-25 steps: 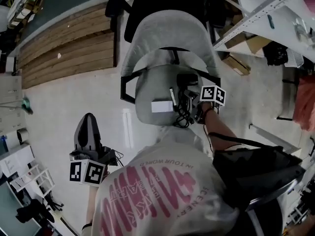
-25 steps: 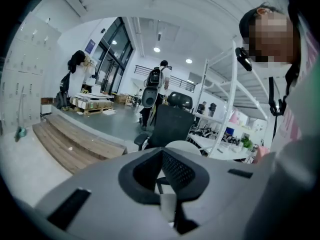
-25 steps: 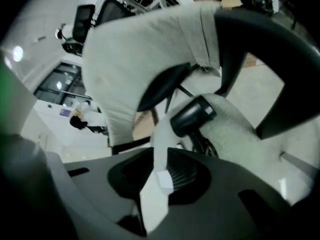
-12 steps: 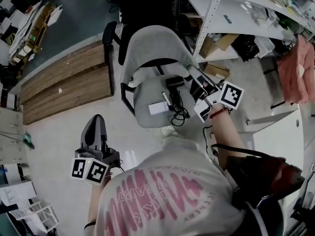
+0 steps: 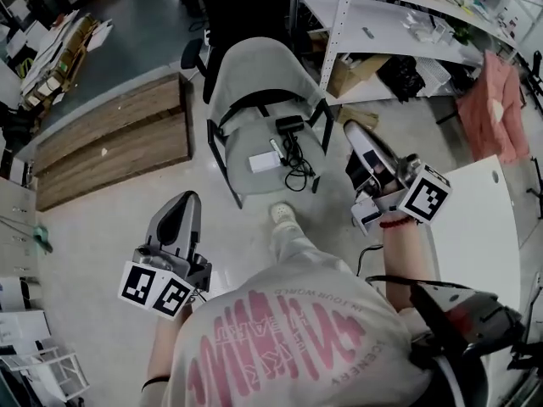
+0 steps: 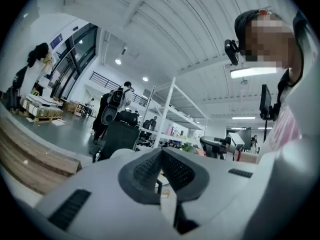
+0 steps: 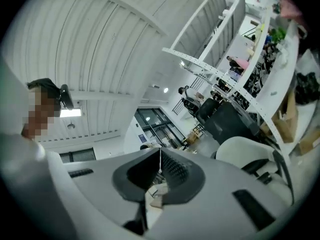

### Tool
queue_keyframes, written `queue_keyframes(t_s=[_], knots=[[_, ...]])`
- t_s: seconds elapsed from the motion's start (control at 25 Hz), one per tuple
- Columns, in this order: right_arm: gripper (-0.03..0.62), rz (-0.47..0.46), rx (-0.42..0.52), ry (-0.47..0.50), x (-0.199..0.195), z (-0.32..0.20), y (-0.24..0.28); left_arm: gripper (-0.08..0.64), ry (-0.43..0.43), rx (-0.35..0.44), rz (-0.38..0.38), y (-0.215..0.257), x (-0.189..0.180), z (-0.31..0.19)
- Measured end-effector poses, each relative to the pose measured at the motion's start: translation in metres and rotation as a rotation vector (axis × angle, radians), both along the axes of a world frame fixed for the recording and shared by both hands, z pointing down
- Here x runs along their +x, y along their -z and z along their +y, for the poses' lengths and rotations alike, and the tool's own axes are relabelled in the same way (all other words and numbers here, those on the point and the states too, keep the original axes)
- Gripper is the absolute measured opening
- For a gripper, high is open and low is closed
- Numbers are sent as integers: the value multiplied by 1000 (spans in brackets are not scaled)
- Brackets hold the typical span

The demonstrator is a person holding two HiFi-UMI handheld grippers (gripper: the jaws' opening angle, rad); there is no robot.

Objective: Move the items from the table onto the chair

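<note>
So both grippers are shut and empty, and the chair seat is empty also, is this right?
Not the seat. The left gripper and right gripper are shut and empty, but the head view shows a white box and a black cable lying on the chair seat.

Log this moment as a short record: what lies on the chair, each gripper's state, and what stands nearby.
chair: grey office chair, in front of the person
on the seat: white box, marker, black adapter with its black cable
left gripper: jaws together, nothing between them, clear of the chair
right gripper: jaws together, nothing between them, just beside the seat
nearby: white table at the person's right; white shelving beyond the chair
</note>
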State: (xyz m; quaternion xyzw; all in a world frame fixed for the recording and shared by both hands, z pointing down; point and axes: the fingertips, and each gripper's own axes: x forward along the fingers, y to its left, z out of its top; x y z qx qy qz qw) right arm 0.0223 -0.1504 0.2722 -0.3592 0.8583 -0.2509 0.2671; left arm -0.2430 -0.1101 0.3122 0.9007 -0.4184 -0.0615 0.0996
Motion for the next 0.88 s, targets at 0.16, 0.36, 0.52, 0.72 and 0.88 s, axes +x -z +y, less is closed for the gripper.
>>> queue_keyframes(t_s=[0.16, 0.36, 0.52, 0.72, 0.88], knots=[[15, 107, -46, 12, -7, 34, -17, 9, -18, -31, 11, -4, 8, 23], [15, 100, -66, 48, -7, 60, -25, 9, -38, -27, 13, -9, 21, 49], [15, 141, -60, 62, 5, 75, -24, 9, -16, -36, 18, -9, 32, 55], [14, 142, -61, 50, 31, 83, -19, 9, -7, -21, 21, 3, 57, 57], [14, 153, -59, 54, 45, 90, -16, 9, -58, 14, 25, 18, 80, 72]])
